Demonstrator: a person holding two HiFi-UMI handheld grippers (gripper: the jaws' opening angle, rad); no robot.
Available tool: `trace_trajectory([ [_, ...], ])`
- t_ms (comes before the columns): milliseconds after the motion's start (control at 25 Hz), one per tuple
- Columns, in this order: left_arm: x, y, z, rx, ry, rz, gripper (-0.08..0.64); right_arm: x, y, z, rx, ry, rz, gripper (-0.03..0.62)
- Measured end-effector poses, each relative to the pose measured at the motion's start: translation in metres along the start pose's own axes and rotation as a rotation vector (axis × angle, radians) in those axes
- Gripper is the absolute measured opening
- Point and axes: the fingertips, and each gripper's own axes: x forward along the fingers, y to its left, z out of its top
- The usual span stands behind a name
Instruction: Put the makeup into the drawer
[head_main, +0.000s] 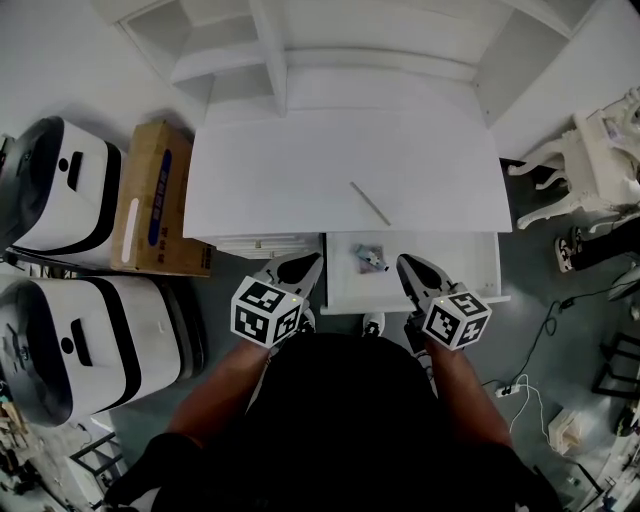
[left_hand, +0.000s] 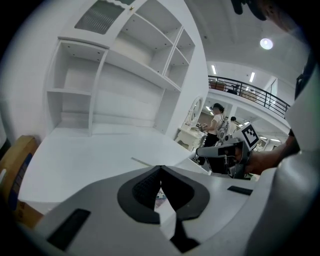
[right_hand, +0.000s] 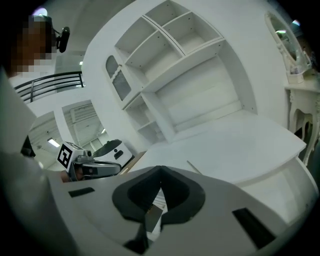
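Head view overhead; desk shared.

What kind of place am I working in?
Probably a big indoor hall or furniture showroom, not a home: a white shelved desk, an ornate white vanity table beside it, and a railed upper gallery.

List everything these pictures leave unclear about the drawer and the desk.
- The small items in the drawer: too small in the head view to identify, and mostly hidden behind the jaws in both gripper views.
- The thin stick on the desk: too thin in every view to name.
- The drawer's near part: partly covered by the right gripper in the head view.
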Motion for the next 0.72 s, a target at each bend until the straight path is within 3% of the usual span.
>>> trace_trajectory([
  [720,0.004,-0.007,-0.001,0.059,0.02,-0.023,0.011,-0.001,0.007,-0.022,-0.081,0.062,-0.042,0.029],
])
